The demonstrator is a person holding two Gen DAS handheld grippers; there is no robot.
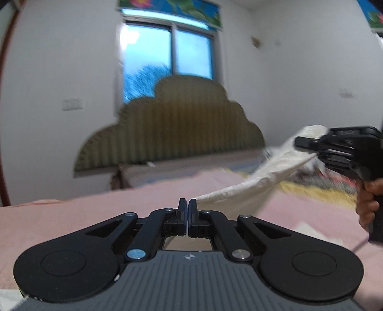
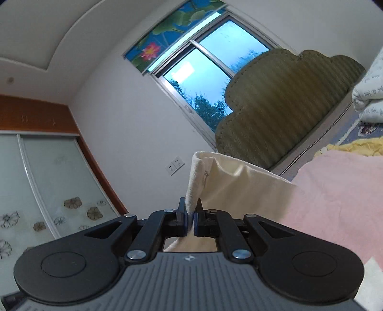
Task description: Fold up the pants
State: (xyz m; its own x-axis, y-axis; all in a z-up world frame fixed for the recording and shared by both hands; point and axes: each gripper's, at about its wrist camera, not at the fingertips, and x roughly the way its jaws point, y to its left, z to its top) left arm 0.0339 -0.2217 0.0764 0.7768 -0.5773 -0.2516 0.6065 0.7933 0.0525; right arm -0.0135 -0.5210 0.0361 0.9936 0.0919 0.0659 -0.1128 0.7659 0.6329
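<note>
Left gripper: jaws drawn together; the cream cloth runs in from the right to the right fingertip, but whether an edge is pinched between the pads cannot be told.
Right gripper: jaws clamped on a folded edge of the pants, which rises upright between the fingertips. In the left wrist view this same gripper appears at the right, held by a hand, with cloth bunched around its fingers.
Pants: cream-white fabric, lifted off the bed and stretched as a slanting band between the two grippers; the lower end is at the left fingertips, the upper end at the right gripper. In the right wrist view the pants drape rightward toward the bed.
Bed cover: pink, lying beneath both grippers.
Headboard: olive, ribbed, scalloped outline, against the white wall.
Window: behind the headboard, with a floral blind rolled above it.
Wardrobe doors: frosted sliding panels with flower motifs, seen only in the right wrist view.
</note>
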